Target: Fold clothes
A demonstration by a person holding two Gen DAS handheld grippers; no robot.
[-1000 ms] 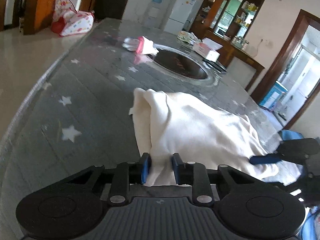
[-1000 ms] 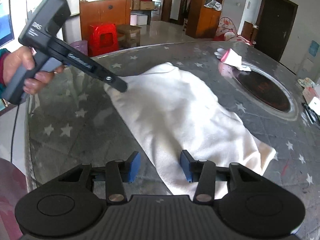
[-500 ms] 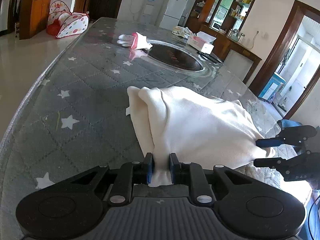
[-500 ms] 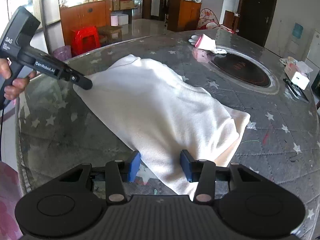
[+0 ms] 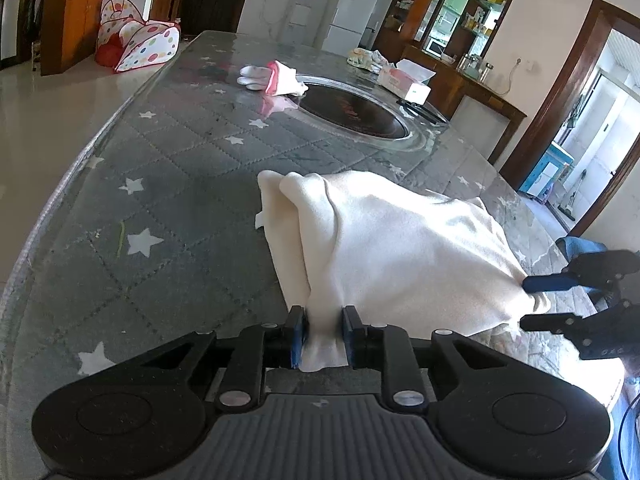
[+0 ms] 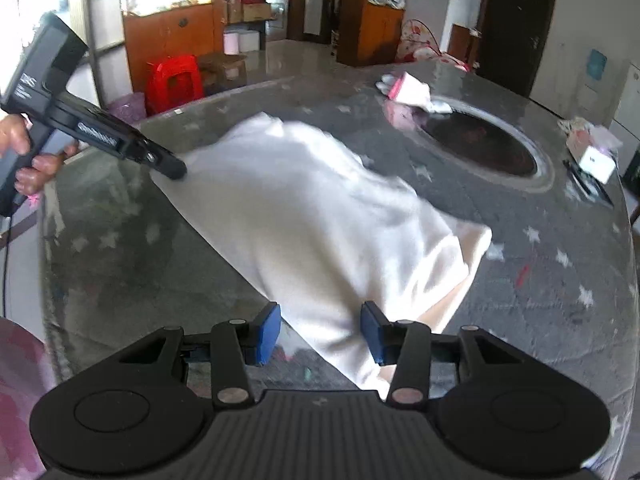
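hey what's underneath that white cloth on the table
Under the white garment only the grey star-patterned table cover shows around its edges. Its own lower folded layer peeks out at the far left edge. Anything else beneath is covered and cannot be seen.

Cream-white garment [image 5: 400, 248] lies folded over, bunched, on the table.

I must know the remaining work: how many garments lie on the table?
1: a cream-white garment on the near part of the star-patterned table, one edge held in the left gripper. Folded layers may hide another.
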